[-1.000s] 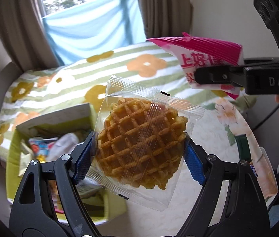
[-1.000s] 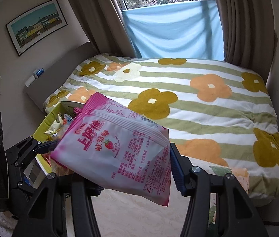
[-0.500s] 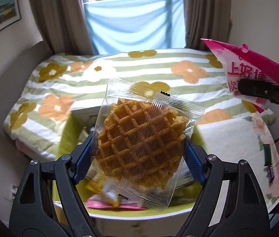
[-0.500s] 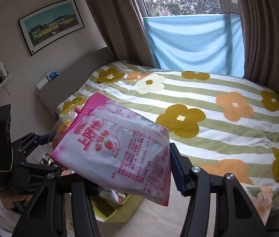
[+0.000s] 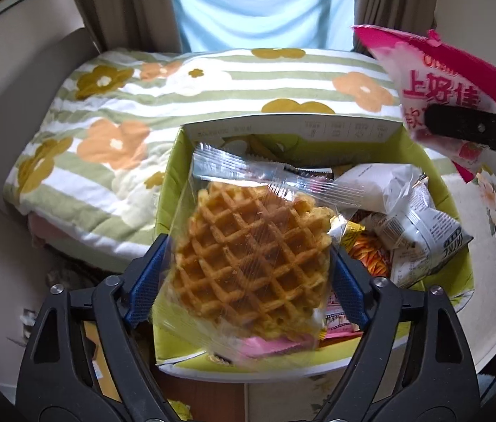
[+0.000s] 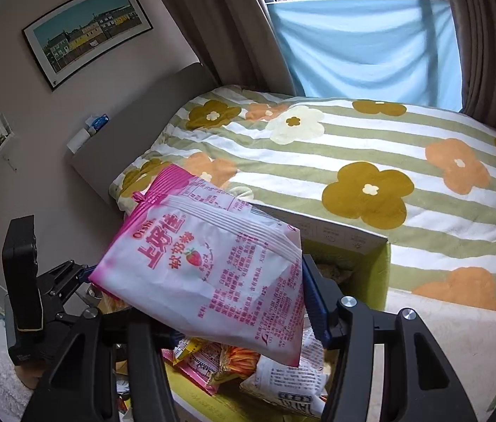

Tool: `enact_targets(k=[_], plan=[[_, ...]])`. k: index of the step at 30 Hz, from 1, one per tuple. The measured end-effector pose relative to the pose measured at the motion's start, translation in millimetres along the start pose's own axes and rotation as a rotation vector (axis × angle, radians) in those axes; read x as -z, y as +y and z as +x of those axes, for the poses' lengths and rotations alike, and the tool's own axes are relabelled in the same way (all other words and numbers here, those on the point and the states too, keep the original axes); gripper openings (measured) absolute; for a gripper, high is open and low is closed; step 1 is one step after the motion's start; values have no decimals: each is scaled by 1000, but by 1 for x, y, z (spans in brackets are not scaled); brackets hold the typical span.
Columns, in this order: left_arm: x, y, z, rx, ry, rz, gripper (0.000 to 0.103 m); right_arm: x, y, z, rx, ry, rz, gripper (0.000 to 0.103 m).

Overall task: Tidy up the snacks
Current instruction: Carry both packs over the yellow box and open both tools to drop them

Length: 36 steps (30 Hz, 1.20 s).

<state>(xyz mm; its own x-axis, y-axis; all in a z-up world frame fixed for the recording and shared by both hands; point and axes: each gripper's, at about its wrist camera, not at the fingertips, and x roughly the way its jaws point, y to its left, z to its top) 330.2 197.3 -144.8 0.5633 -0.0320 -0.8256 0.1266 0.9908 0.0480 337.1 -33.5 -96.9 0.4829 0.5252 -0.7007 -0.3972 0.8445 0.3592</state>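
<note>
A clear-wrapped waffle pack (image 5: 251, 263) sits between the blue pads of my left gripper (image 5: 248, 285), directly over the open green snack box (image 5: 290, 126). The jaws are opening; the pads stand a little off the wrapper and the pack tilts, its lower end blurred. My right gripper (image 6: 212, 295) is shut on a pink-and-white strawberry candy bag (image 6: 209, 270), held above the box's far rim (image 6: 346, 237). In the left wrist view that bag (image 5: 441, 81) hangs at the upper right, beside the box. In the right wrist view the left gripper (image 6: 54, 288) shows at the lower left.
The box holds several packets: white ones (image 5: 416, 228), orange and pink ones (image 6: 219, 358). It stands on a round table with a floral cloth (image 6: 458, 334), against a bed with a striped flowered cover (image 6: 353, 161). Curtains and a blue sheet hang behind.
Both grippers have swung across from above the table to over the green box. The left jaws have spread and the waffle pack has sagged between them. The right grip on the pink bag is unchanged.
</note>
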Motion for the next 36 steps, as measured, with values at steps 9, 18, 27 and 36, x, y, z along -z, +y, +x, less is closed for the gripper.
enact_targets(k=[9, 18, 27, 36], plan=[[3, -6, 10, 2, 14, -2, 102, 1, 5, 26, 12, 92, -23, 51], [6, -9, 8, -4, 24, -17, 102, -5, 16, 42, 12, 77, -48, 74], [11, -15, 2, -24, 35, -30, 102, 0, 15, 25, 46, -5, -78, 101], [11, -24, -22, -18, -10, -16, 102, 6, 21, -2, 37, -2, -81, 101]])
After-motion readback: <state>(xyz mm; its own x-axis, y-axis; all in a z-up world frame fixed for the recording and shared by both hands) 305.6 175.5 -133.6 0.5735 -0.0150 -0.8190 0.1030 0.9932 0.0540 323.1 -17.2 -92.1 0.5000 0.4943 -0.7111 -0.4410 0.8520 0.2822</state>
